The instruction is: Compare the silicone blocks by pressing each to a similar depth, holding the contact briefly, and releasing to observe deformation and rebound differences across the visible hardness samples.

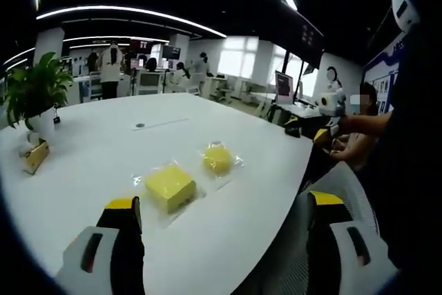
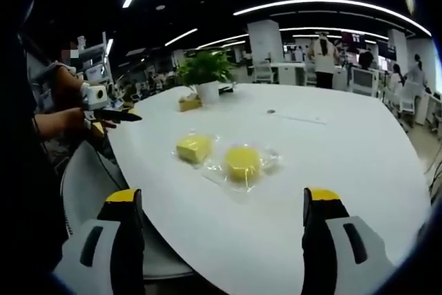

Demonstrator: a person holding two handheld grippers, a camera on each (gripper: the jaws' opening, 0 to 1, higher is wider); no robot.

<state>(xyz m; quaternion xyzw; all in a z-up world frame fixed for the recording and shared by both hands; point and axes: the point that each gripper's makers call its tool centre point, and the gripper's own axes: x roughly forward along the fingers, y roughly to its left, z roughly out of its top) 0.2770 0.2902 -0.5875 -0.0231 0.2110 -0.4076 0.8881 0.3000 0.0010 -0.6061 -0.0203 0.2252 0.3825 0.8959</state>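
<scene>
Holding both grippers, left [image 1: 224, 212] and right [image 2: 224, 205], with jaws apart above the white counter [image 2: 331, 143], I face two wrapped yellow silicone blocks [image 2: 194, 148], untouched, side by side for comparing.

Both grippers [image 1: 222, 220] [image 2: 222, 213] wide apart, empty

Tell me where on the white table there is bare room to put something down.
The white table is bare across its broad far side, beyond the square yellow block and the round yellow block. A bare strip lies between them and the potted plant. Crowded: the middle, where both bagged blocks lie side by side.
</scene>
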